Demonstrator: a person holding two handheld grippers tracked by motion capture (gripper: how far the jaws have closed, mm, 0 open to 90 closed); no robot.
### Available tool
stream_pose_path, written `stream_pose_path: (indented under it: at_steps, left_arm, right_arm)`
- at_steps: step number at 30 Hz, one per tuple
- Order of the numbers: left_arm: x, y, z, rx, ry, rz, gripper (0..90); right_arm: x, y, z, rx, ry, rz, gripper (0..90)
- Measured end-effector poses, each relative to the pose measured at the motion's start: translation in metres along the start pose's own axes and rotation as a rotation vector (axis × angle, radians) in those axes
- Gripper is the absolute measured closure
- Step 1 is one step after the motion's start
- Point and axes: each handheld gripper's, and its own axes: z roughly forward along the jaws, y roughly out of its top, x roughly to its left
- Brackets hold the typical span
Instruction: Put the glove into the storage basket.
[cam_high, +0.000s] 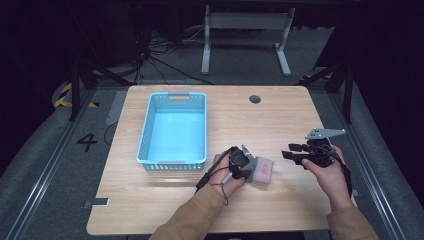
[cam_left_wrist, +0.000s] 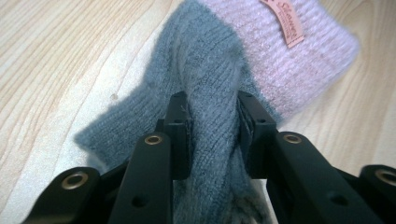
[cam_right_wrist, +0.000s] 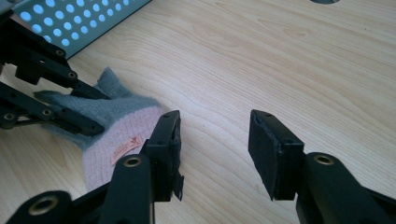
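Left gripper (cam_left_wrist: 210, 135): jaws pinched on a raised fold of the grey part of a knitted sock (cam_left_wrist: 205, 84), seen at the centre of the left gripper view; in the high view it sits at lower centre, on the sock's left end. Sock: grey body with pink cuff (cam_left_wrist: 299, 60) bearing a small orange label (cam_left_wrist: 285, 21); lies flat on the wooden table (cam_high: 280, 115), long axis running left to right in the high view, cuff toward the right. Right gripper (cam_right_wrist: 215, 154): jaws spread, nothing between them, held above bare wood at centre right of the high view, just right of the cuff and apart from it; the cuff appears at lower left of the right gripper view, beside its left jaw. Light blue perforated basket (cam_high: 146, 127): empty, upper left of the sock, near the left gripper, nothing standing between. Judgement: the basket is the likely destination, the left gripper nearer it. Round grommet hole (cam_high: 255, 99): upper centre of the tabletop.
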Motion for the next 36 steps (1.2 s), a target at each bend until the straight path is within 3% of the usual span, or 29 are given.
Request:
stream_pose_path:
  at_steps: [4,14,36]
  left_arm:
    - [-0.001,0.004,-0.009,-0.02,-0.021,0.012,70.4]
    - [0.0,0.016,-0.044,-0.064,-0.015,0.04,70.3]
    - [0.048,0.013,-0.117,-0.154,0.063,0.009,69.4]
  right_arm:
    - [-0.003,0.0,-0.002,-0.007,-0.006,0.005,54.7]
    - [-0.006,0.002,-0.005,-0.02,-0.006,0.012,55.0]
    - [-0.009,-0.003,-0.008,-0.007,-0.008,0.03,54.5]
